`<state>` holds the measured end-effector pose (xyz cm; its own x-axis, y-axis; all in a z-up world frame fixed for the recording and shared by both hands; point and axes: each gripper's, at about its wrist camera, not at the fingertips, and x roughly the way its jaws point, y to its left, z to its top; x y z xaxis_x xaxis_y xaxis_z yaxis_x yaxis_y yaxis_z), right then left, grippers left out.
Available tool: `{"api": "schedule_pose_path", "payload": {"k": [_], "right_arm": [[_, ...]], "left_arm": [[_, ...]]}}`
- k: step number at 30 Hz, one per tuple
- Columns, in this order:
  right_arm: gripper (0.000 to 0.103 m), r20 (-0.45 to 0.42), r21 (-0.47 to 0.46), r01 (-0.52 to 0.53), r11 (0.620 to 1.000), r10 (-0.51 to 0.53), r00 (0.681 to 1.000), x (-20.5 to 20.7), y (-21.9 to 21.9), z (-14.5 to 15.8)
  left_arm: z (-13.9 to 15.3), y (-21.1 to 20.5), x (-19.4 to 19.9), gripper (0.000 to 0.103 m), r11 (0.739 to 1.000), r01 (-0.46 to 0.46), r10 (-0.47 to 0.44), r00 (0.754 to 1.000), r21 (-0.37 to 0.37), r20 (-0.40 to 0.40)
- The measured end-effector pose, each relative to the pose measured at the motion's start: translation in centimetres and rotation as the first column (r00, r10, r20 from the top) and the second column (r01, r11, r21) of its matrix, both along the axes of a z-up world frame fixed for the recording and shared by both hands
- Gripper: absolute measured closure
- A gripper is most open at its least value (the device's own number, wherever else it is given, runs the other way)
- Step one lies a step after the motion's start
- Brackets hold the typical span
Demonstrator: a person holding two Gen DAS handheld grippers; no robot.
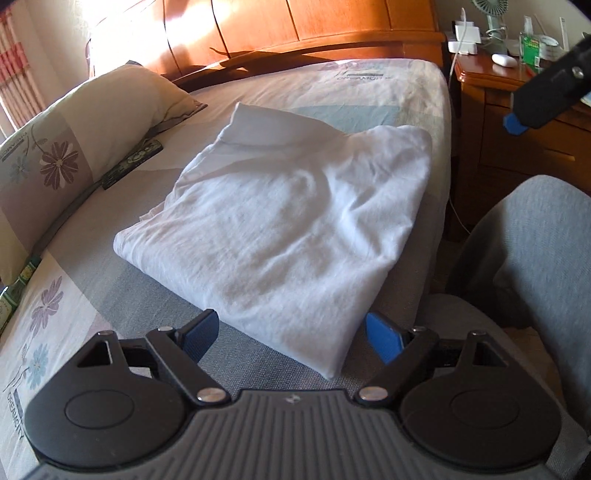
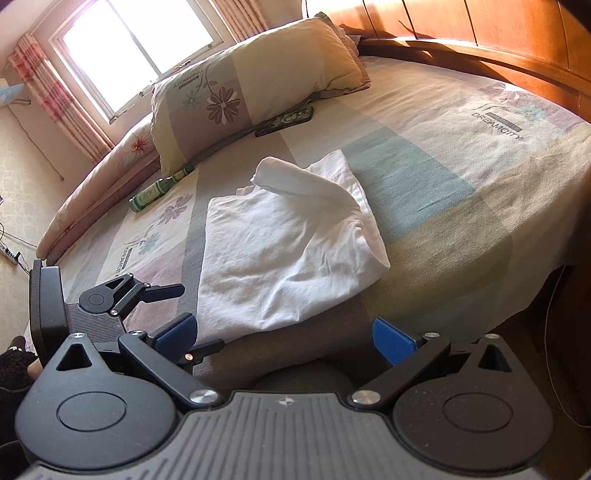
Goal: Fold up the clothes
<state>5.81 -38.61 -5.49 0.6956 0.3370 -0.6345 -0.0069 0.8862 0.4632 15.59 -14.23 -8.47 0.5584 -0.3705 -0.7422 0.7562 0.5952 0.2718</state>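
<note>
A white garment [image 1: 280, 225] lies folded into a rough rectangle on the bed, with a loose rolled flap at its far end; it also shows in the right wrist view [image 2: 284, 254]. My left gripper [image 1: 291, 338] is open and empty, just short of the garment's near edge. It also shows at the left in the right wrist view [image 2: 192, 317], beside the garment's near left corner. My right gripper [image 2: 284, 338] is open and empty, hovering short of the garment's near edge. One blue-tipped finger of it [image 1: 515, 123] shows at the upper right in the left wrist view.
The bed sheet [image 2: 443, 177] is patterned with flowers. A pillow [image 2: 251, 85], a dark phone case [image 2: 284, 120] and a green bottle [image 2: 159, 190] lie to the left. A wooden headboard [image 1: 295, 26] stands behind. A nightstand [image 1: 517, 110] with small items and a grey chair [image 1: 528, 243] stand to the right.
</note>
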Motion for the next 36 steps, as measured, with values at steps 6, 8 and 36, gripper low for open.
{"api": "schedule_pose_path", "payload": {"k": [6, 8, 36], "right_arm": [[0.0, 0.005, 0.025, -0.016, 1.0, 0.015, 1.0, 1.9, -1.7, -1.1], [0.0, 0.013, 0.023, -0.027, 0.999, 0.026, 1.0, 3.2, -2.4, -1.5], [0.04, 0.078, 0.021, -0.142, 0.99, 0.14, 0.987, 17.8, -7.1, -4.9]], "left_arm": [[2.0, 1.0, 1.1, 0.016, 0.986, -0.019, 0.008, 0.998, -0.164, -0.066], [2.3, 0.9, 1.7, 0.016, 0.979, -0.023, 0.006, 0.996, -0.202, -0.085], [1.1, -4.5, 16.9, 0.017, 0.862, -0.122, -0.042, 0.95, -0.492, -0.309]]}}
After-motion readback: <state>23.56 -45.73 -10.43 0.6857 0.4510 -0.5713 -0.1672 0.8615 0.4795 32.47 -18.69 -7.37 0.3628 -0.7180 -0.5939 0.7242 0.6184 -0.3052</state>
